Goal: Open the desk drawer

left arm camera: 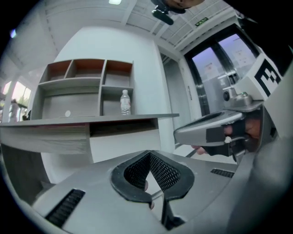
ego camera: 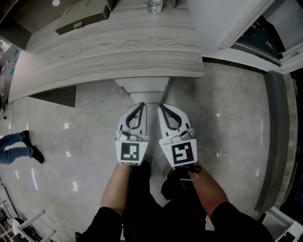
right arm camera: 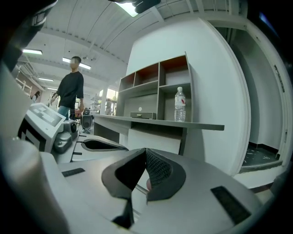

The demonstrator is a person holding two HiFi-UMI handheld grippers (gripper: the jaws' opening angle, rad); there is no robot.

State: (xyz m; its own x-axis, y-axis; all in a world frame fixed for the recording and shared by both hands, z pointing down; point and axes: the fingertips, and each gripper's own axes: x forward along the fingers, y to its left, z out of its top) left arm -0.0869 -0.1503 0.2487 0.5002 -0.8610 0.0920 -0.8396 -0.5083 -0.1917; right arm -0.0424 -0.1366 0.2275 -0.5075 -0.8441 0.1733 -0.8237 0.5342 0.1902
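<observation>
The desk has a grey wood-grain top. Under its front edge sits a white drawer front, closed, with a dark gap above it in the left gripper view and the right gripper view. My left gripper and right gripper hang side by side just in front of the drawer, below the desktop, both pointing at it. Each one is shut with nothing between its jaws. The left gripper view shows its own jaws closed and the right gripper beside them. In the right gripper view its jaws are closed too.
A water bottle stands at the back of the desk below a shelf unit. A flat box lies on the desktop at the left. A person stands off to the left. A glass door is at the right.
</observation>
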